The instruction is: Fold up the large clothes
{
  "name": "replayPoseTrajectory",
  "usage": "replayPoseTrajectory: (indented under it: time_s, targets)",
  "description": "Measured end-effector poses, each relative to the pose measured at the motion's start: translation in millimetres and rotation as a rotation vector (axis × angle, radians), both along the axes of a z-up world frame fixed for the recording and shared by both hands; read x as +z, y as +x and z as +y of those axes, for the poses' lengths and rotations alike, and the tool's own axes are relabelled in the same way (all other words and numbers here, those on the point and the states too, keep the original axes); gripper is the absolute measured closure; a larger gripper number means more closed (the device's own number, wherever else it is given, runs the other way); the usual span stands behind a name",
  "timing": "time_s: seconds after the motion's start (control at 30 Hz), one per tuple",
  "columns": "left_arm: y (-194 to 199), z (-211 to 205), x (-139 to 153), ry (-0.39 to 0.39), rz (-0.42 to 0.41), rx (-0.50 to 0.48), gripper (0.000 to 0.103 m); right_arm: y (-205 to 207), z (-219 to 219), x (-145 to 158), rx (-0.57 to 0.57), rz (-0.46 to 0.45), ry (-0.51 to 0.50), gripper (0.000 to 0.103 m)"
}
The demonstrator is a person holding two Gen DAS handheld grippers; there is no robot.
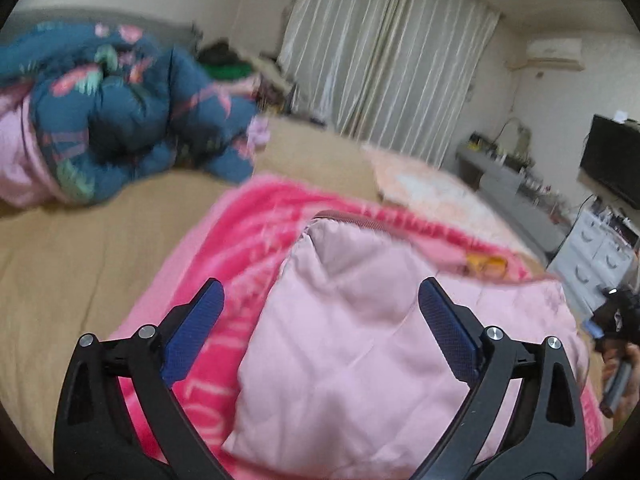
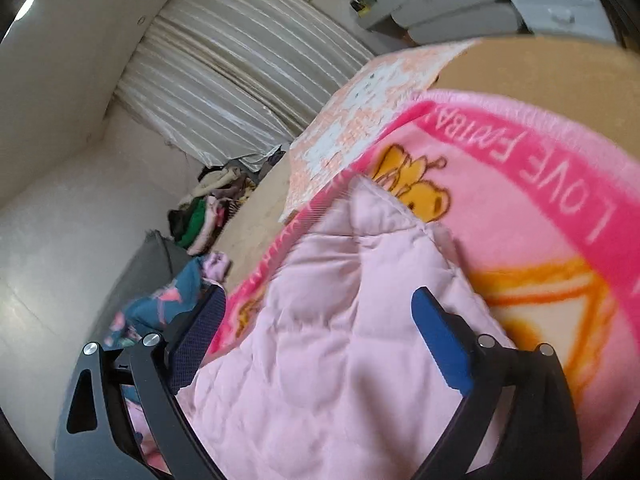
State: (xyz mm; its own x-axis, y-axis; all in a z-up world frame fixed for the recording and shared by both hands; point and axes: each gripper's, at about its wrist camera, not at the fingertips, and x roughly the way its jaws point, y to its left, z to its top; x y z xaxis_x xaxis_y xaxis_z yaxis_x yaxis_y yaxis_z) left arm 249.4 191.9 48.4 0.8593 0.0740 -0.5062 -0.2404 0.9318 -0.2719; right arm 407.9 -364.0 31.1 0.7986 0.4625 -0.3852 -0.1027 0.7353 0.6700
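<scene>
A pale pink quilted garment (image 1: 352,340) lies folded on a bright pink cartoon blanket (image 1: 248,232) spread over the tan bed (image 1: 80,256). My left gripper (image 1: 320,300) hangs just above the garment, jaws wide open, blue pads clear of the cloth. In the right wrist view the same garment (image 2: 320,340) fills the foreground on the blanket (image 2: 520,208). My right gripper (image 2: 320,300) is open over it too, with cloth lying below and between the fingers but not pinched. The other hand-held gripper (image 1: 616,320) and a hand show at the left wrist view's right edge.
A teal floral duvet (image 1: 120,112) is bunched at the bed's far left. A peach patterned cloth (image 1: 420,184) lies at the far side of the bed. Curtains (image 1: 384,60), a grey bench, white drawers (image 1: 592,256) and a dark screen stand beyond. Piled clothes (image 2: 208,208) sit by the wall.
</scene>
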Motion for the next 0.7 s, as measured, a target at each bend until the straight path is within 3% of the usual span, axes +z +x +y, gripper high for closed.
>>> replayPoseTrajectory:
  time_s: [0.13,0.23,0.3,0.4,0.47,0.5,0.53,0.57,0.6,0.7]
  targets:
    - [9,17,-38,-0.04,0.11,-0.055,0.01,-39,1,0,-0.072,-0.055,-0.309,0.004]
    - [17,25,-61,-0.113,0.188,-0.13,0.009,-50,4,-26,-0.019,0.015,-0.451,0.004]
    - [18,23,-72,-0.114,0.213,-0.133,0.009,-49,6,-43,0.029,0.077,-0.505,0.004]
    - [19,16,-81,-0.151,0.215,-0.173,0.01,-42,6,-59,0.05,0.106,-0.504,0.004]
    - [20,12,-83,-0.168,0.209,-0.186,0.031,-38,7,-67,0.077,0.095,-0.481,0.007]
    - [23,11,-81,-0.172,0.204,-0.188,0.058,-36,11,-69,0.127,0.071,-0.458,0.034]
    - [23,9,-79,-0.165,0.198,-0.183,0.071,-33,16,-69,0.162,0.068,-0.459,0.057]
    - [25,6,-76,-0.148,0.195,-0.185,0.078,-36,18,-68,0.156,0.061,-0.49,0.06]
    - [25,5,-73,-0.133,0.186,-0.182,0.088,-38,26,-61,0.162,0.031,-0.523,0.076]
    - [25,-2,-52,-0.07,0.125,-0.161,0.09,-39,30,-42,0.11,-0.017,-0.518,0.085]
